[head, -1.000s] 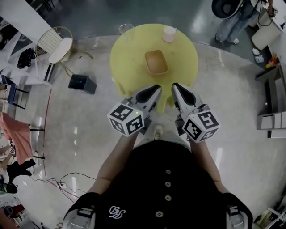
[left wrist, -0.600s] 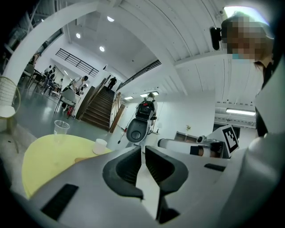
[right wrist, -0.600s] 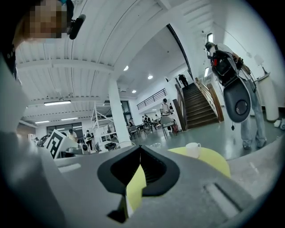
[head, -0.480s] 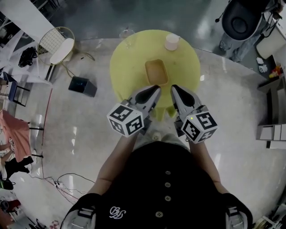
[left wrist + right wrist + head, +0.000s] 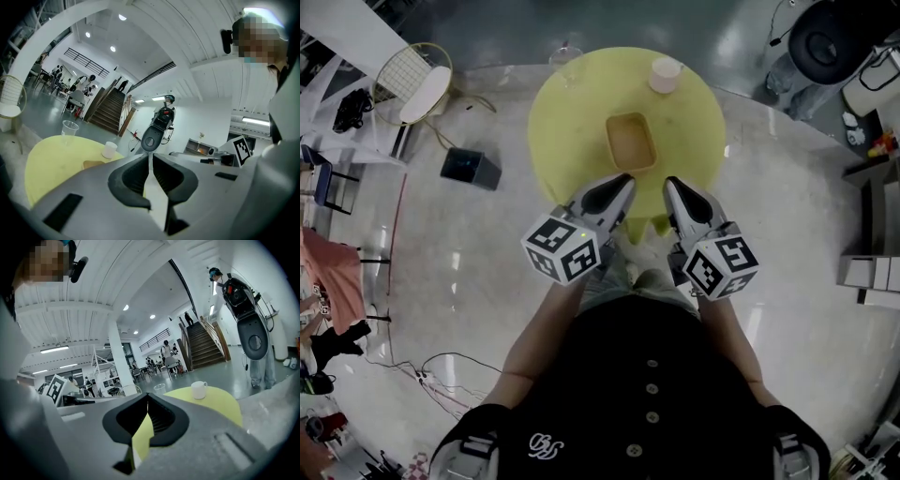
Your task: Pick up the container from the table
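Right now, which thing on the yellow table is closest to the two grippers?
The shallow tan container in the middle; the white cup and the clear cup stand further away, at the table's far edge.

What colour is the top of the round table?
The table is pale yellow; it shows best in the head view.

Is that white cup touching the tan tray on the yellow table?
Apart. The head view shows bare yellow table between the white cup and the tan tray.
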`<control>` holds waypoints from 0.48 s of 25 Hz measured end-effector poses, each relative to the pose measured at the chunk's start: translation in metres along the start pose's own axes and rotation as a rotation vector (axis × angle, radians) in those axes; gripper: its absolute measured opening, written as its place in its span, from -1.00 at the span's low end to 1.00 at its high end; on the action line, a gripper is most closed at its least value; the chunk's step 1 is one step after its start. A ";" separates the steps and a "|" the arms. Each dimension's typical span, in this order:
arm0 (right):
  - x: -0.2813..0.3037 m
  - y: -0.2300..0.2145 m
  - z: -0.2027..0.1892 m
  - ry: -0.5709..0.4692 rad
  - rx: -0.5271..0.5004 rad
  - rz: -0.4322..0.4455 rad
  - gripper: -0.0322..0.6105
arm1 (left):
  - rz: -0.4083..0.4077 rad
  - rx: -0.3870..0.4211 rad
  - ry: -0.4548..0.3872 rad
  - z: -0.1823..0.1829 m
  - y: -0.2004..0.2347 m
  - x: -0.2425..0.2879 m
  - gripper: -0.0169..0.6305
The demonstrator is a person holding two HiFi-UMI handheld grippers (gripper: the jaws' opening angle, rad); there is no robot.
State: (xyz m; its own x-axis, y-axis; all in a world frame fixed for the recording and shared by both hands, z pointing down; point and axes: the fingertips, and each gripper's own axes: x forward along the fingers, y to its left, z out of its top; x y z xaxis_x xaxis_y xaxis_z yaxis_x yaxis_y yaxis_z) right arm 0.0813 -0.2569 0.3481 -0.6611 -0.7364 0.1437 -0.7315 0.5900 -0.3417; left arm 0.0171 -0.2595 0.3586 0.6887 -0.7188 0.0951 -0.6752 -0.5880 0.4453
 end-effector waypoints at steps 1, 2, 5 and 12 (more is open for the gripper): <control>0.001 0.000 -0.001 0.003 0.004 -0.004 -0.89 | -0.003 -0.003 0.005 -0.001 0.001 0.000 -0.84; 0.003 -0.001 -0.002 0.006 0.009 -0.008 -0.89 | -0.005 -0.006 0.011 -0.002 0.003 0.001 -0.84; 0.010 -0.003 -0.004 0.014 0.019 -0.016 -0.89 | -0.009 -0.013 0.027 -0.002 0.010 0.004 -0.84; 0.031 -0.007 -0.005 0.049 0.030 -0.035 -0.89 | -0.008 -0.037 0.059 0.003 0.032 0.012 -0.84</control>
State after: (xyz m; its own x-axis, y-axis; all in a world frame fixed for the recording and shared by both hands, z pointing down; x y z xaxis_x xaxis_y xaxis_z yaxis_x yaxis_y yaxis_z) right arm 0.0651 -0.2816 0.3598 -0.6429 -0.7390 0.2015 -0.7497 0.5530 -0.3636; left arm 0.0029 -0.2879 0.3713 0.7096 -0.6899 0.1434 -0.6598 -0.5790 0.4790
